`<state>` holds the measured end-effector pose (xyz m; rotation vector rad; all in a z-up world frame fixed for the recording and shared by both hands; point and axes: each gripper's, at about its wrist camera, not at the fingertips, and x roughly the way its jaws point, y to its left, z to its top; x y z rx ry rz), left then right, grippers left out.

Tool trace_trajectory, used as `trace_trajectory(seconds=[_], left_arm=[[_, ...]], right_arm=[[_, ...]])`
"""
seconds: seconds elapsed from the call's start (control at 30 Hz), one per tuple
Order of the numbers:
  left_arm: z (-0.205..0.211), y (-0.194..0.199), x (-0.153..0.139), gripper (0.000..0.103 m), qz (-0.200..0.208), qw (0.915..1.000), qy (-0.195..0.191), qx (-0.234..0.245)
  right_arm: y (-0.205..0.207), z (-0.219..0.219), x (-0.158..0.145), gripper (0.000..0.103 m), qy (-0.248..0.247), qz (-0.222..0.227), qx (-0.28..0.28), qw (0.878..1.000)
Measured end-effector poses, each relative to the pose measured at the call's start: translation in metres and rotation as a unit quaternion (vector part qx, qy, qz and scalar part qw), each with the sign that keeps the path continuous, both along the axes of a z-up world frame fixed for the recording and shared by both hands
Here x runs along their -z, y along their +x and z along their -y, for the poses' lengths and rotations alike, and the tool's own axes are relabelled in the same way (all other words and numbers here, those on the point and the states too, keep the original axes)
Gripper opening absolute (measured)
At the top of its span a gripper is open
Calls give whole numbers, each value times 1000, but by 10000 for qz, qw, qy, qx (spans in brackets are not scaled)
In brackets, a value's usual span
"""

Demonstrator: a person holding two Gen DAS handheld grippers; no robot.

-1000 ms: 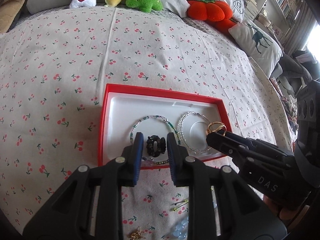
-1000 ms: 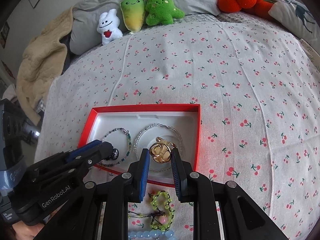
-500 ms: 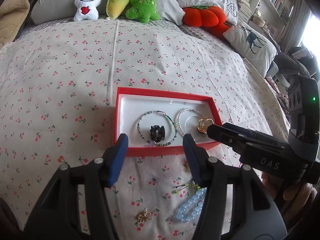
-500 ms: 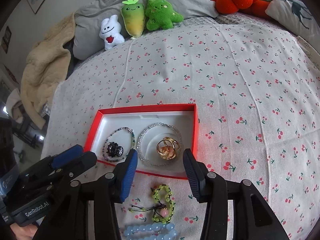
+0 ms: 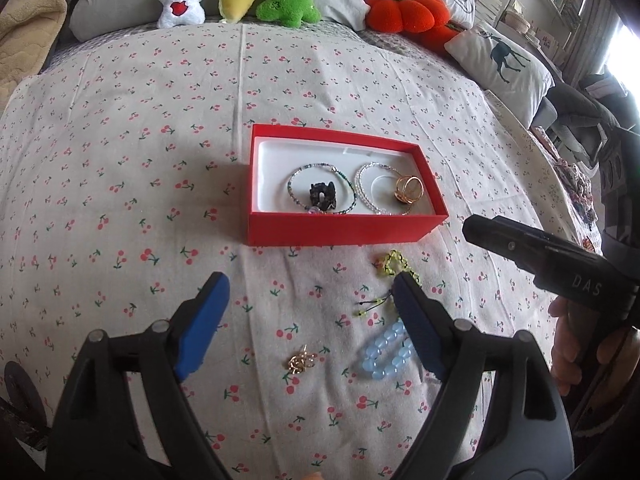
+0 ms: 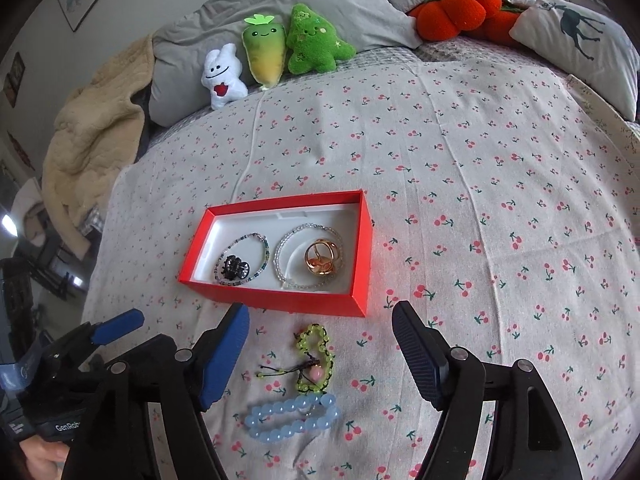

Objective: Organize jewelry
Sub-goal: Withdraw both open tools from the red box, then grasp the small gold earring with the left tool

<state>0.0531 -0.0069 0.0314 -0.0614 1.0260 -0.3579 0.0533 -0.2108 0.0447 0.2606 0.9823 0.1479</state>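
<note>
Left gripper (image 5: pixel 308 300) and right gripper (image 6: pixel 320 328): jaws spread wide, holding nothing. The box (image 6: pixel 280 300) on the bed (image 6: pixel 480 200) contains two bracelets, a dark clip (image 6: pixel 236 269) and a gold ring (image 6: pixel 323 258). A blue bracelet (image 6: pixel 292 416) lies outside, near the box.

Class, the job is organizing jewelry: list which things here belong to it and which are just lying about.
Part of the job: red box; gold ring; black clip; green bead bracelet; blue bead bracelet; small gold charm.

Just lying about: white plush; carrot plush; green plush; deer pillow.
</note>
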Motion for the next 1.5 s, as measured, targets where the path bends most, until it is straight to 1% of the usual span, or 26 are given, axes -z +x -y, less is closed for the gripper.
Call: trace_trajectory(seconds=[0.17,0.53,0.73,1.0,1.1,1.13,1.2,1.27,1.3,1.37,1.4,1.47,1.5], left_arm=[[-3,-9,5,84,-166,9999,11,20],[-9,-25,15,85,-320,9991,206,199],[-20,-30,29,85,-634,9972,351,173],[-36,-30,41,85,-985,9950,179,51],[-38,-30,42,85,-1039,9946,66,10],[-38,-29,42,84,-1047,9945,-2,5],[-34,-27,41,77,-1089,9939,-141,85],[-27,-24,41,64,-1096,9934,-243,211],[-24,-23,42,60,-1106,9932,-260,258],[-17,-20,45,47,-1142,9926,-244,329],[-14,-18,47,45,-1162,9923,-220,360],[-8,-16,50,36,-1170,9921,-158,417],[-6,-15,51,35,-1162,9922,-113,430]], right_arm=[[-15,-3,3,83,-152,-81,-91,9998],[-31,-2,23,83,-425,-447,-169,9980],[-34,3,34,84,-597,-625,-130,9962],[-34,5,46,84,-707,-911,-57,9933],[-34,4,49,83,-758,-1021,-24,9919],[-34,4,51,84,-752,-1060,-22,9915],[-33,3,54,84,-718,-1149,-18,9908],[-32,2,59,84,-701,-1247,-11,9897],[-32,2,60,84,-697,-1292,-14,9892],[-31,1,63,84,-682,-1355,-18,9884],[-31,1,64,84,-673,-1375,-17,9882],[-31,1,64,84,-659,-1389,-18,9881],[-30,1,64,84,-654,-1387,-18,9882]])
